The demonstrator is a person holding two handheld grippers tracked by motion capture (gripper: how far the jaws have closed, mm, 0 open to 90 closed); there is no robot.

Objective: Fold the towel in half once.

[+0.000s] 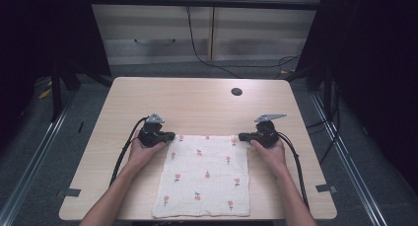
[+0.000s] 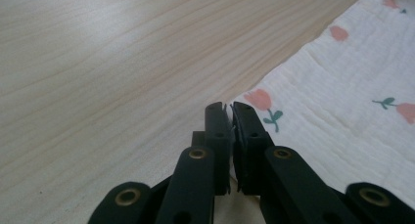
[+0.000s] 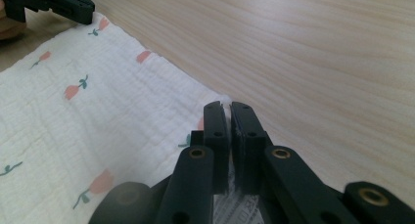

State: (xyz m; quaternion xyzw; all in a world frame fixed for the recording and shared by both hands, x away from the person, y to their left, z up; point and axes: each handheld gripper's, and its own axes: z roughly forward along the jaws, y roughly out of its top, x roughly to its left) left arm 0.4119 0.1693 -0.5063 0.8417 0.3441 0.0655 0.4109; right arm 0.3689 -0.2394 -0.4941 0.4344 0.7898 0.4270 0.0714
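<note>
A white cloth [image 1: 204, 174] printed with small pink flowers lay flat on the near half of the wooden table [image 1: 197, 100], its near edge at the table's front edge. At the cloth's far left corner the left gripper [image 2: 229, 108] had its jaws pinched together on the corner. At the far right corner the right gripper [image 3: 227, 106] was likewise clamped on the cloth. Beyond them the tabletop was bare wood, with a dark round hole [image 1: 236, 92] near its far edge.
</note>
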